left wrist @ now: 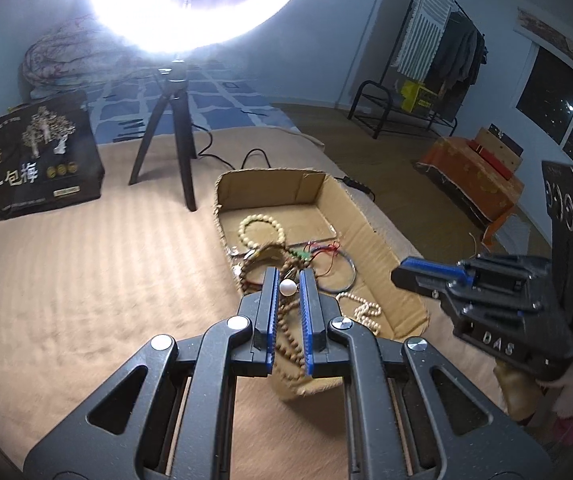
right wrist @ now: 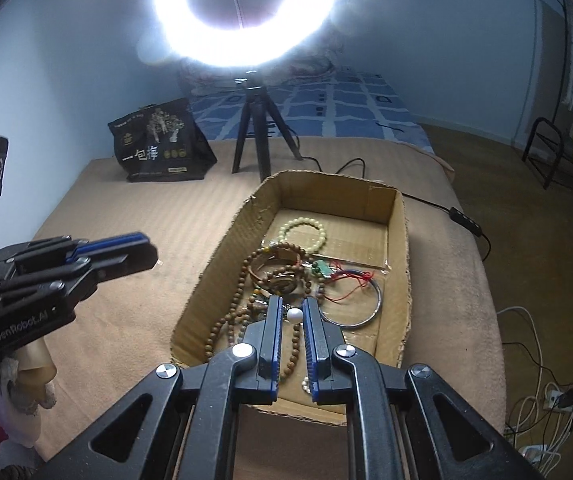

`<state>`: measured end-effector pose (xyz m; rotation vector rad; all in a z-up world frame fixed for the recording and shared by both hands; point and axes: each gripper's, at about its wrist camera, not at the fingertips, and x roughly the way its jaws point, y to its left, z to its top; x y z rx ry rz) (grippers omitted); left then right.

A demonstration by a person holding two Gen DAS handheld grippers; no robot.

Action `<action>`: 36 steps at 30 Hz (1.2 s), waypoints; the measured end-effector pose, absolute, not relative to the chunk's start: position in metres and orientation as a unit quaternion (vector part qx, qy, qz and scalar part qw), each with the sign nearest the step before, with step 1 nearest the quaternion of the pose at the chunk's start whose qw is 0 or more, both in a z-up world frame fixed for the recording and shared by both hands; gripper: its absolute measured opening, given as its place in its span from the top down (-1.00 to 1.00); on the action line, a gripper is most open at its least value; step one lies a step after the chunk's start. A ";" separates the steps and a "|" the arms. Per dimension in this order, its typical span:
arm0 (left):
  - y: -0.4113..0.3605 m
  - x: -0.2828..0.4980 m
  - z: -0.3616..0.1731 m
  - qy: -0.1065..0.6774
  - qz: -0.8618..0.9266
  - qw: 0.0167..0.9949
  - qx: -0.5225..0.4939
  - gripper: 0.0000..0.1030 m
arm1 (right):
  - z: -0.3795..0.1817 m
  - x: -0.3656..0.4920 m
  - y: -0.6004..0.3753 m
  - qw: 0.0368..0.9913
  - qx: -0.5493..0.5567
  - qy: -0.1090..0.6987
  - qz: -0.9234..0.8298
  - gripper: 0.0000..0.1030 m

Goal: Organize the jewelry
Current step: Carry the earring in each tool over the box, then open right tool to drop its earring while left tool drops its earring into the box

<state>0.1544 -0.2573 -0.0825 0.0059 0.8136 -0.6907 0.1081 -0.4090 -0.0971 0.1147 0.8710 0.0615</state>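
So, all the jewelry sits in one open cardboard box (right wrist: 214,280) on the tan blanket (right wrist: 126,320), tangled and not sorted. It looks dumped there as a holding tray, so I'd say the task has barely started.

Contents:
- Pale bead bracelet (right wrist: 302,222) lies apart at the far end.
- Brown bead strands (right wrist: 238,292) run along the left wall, looped over each other.
- Red cord (right wrist: 350,276) crosses the metal bangle (right wrist: 378,300) on the right.

Tools:
- Left gripper (left wrist: 288,276) has its jaws at a narrow gap, nothing clamped that I can see.
- Right gripper (right wrist: 294,304) is the same, narrow gap, hanging over the near end of the box and aimed at the brown strands.
- A small white ball sits in the gap at the tips of each tool, identical in both views. My guess is tool hardware, not a pearl, but I can't confirm.
- Both tools point at the box from the near side, which reads as a pre-pick hover.

The ring light (right wrist: 246,56) on its tripod (right wrist: 258,140) faces the work area. That explains the glare.

View differences:
- Right wrist shows the full box floor, the tangle layout, and the left tool off to the side over the blanket, outside the box.
- Left wrist shows a white bead strand (left wrist: 362,308) near the close right corner. The right view only catches a sliver of it behind a finger.
- Left wrist also shows the right tool side-on, so its gap is unreadable from there.

A black printed bag (right wrist: 158,144) stands at the back, uninvolved.
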 end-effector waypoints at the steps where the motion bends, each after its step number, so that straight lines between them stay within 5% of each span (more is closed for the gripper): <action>1: -0.261 0.157 -0.083 0.389 -0.330 0.860 0.003 0.83 | -0.098 0.109 -0.411 0.904 0.058 0.422 0.029 0.84; 22: -0.298 0.182 -0.089 0.397 -0.319 0.861 0.014 0.83 | -0.106 0.112 -0.424 0.899 0.078 0.430 0.023 0.82; 32: -0.298 0.183 -0.087 0.395 -0.311 0.864 0.023 0.83 | -0.109 0.113 -0.420 0.900 0.074 0.430 0.023 0.46; 34: -0.299 0.183 -0.087 0.395 -0.308 0.865 0.025 0.71 | -0.109 0.113 -0.420 0.900 0.071 0.430 0.021 0.40; 36: -0.299 0.181 -0.085 0.391 -0.304 0.869 0.024 0.15 | -0.110 0.113 -0.420 0.899 0.068 0.432 0.019 0.18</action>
